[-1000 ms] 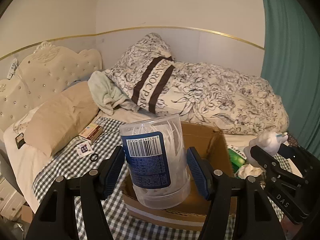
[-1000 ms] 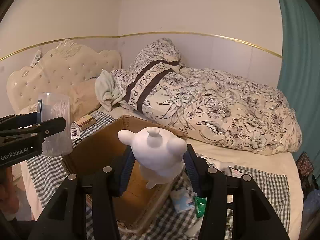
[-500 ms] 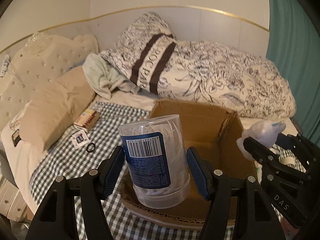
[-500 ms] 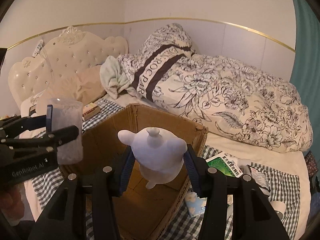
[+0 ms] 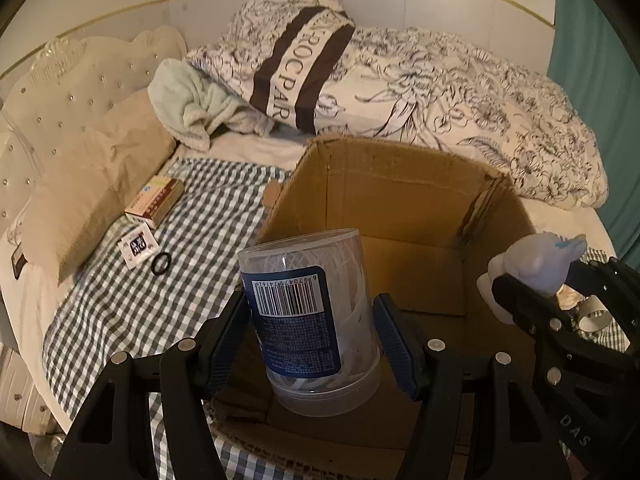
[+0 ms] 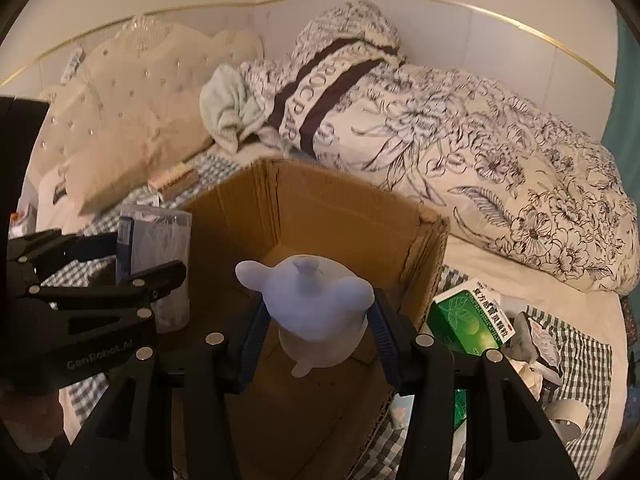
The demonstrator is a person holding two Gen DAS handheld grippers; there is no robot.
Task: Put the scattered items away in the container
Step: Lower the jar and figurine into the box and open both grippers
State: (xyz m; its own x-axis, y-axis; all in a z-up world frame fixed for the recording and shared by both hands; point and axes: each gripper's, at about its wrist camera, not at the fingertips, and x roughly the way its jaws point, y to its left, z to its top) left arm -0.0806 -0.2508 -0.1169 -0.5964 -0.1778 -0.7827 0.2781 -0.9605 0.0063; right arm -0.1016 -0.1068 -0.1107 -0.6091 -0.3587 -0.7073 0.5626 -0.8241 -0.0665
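My left gripper (image 5: 310,332) is shut on a clear plastic canister (image 5: 308,312) with a blue barcode label, held over the near left part of the open cardboard box (image 5: 400,184). My right gripper (image 6: 316,332) is shut on a white rounded figurine (image 6: 316,308), held above the box (image 6: 352,216) interior. The figurine also shows in the left wrist view (image 5: 532,268) at right, and the canister in the right wrist view (image 6: 154,256) at left. The box floor looks bare where it shows.
The box sits on a checked cloth (image 5: 140,300) on a bed. Left of it lie a small carton (image 5: 154,200), a packet (image 5: 136,246) and a black ring (image 5: 162,262). Right of it lie a green box (image 6: 468,316), wrappers and a tape roll (image 6: 568,414). Pillows and a floral duvet (image 6: 500,160) lie behind.
Both grippers have moved forward and down over the box, still holding the canister and the figurine. The box now fills more of both views.
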